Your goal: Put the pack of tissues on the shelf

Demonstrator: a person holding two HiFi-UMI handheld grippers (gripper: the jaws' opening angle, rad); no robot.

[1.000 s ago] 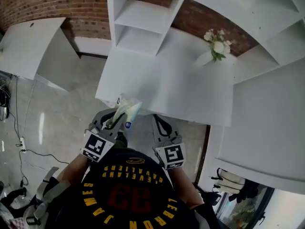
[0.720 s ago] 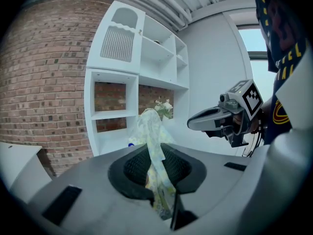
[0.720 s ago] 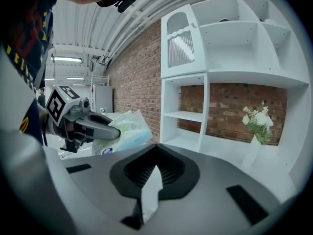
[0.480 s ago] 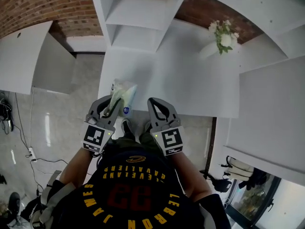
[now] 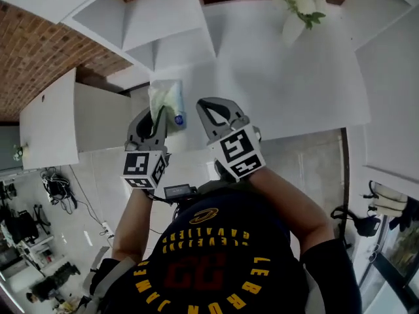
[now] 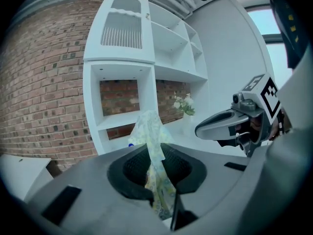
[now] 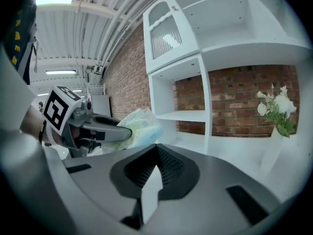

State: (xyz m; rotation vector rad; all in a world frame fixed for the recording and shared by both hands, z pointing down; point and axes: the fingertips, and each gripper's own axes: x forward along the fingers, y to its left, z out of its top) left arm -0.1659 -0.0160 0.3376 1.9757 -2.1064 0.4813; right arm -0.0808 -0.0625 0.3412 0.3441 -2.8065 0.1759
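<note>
In the head view, the left gripper (image 5: 156, 115) sits centre-left and pinches a pale green-and-white soft plastic pack of tissues (image 5: 166, 102). The pack shows against the left end of the white table (image 5: 281, 77), below the white open shelf unit (image 5: 163, 28) at upper left. The right gripper (image 5: 208, 106) is just beside it.

In the left gripper view, the pack stands upright mid-frame, squeezed between the black pads.

In the right gripper view, that gripper's fingers are pressed together on nothing, and the pack shows left of centre.

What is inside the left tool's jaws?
The pack of tissues, pinched by the left tool; its crinkled top sticks out above the jaws. Its lower end is covered by the tool's body.
</note>
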